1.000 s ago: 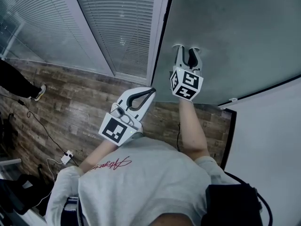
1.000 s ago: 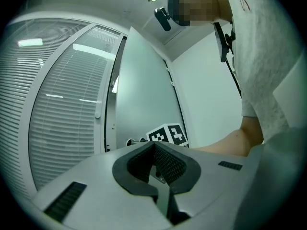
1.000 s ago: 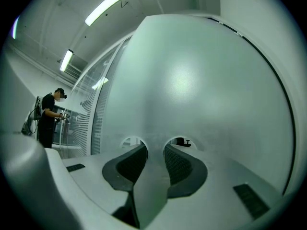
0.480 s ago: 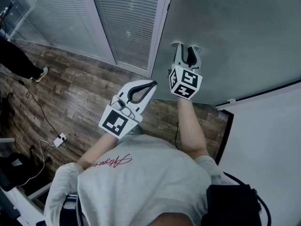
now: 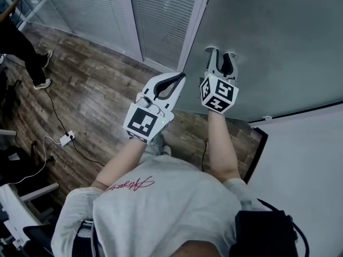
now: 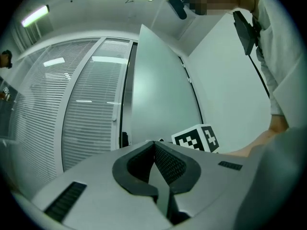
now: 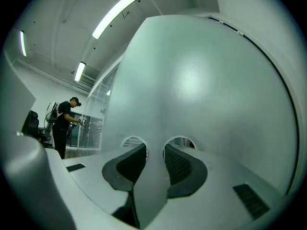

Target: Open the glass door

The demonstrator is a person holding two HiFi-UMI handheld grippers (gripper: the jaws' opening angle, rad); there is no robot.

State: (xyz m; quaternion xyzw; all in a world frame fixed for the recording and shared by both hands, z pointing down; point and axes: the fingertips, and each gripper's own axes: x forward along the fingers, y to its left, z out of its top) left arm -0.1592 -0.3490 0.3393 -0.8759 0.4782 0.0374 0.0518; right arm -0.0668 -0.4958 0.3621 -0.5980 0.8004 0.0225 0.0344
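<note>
The frosted glass door (image 5: pixel 268 36) fills the upper right of the head view, and its left edge meets a pale frame (image 5: pixel 195 28). My right gripper (image 5: pixel 221 51) points level at the pane. It is open, with nothing between its jaws, and its tips are at or very near the glass. In the right gripper view the door (image 7: pixel 201 80) fills the picture beyond the right gripper (image 7: pixel 154 150), and round reflections of the tips show in it. My left gripper (image 5: pixel 181 77) is shut and empty, close to the door's left edge. In the left gripper view the left gripper (image 6: pixel 154 143) has its tips together, with the door (image 6: pixel 158 95) ahead.
A partition with blinds (image 5: pixel 155 20) stands left of the door. Dark wooden floor (image 5: pixel 86 90) carries a power strip with its cable (image 5: pixel 65 139). A person in black (image 5: pixel 21 47) stands at the far left. A white wall (image 5: pixel 305 159) is at the right.
Both grippers have shifted right in the head view. The left one has drawn closer to the door's edge and the right one. The right gripper's tips stay at the glass.
</note>
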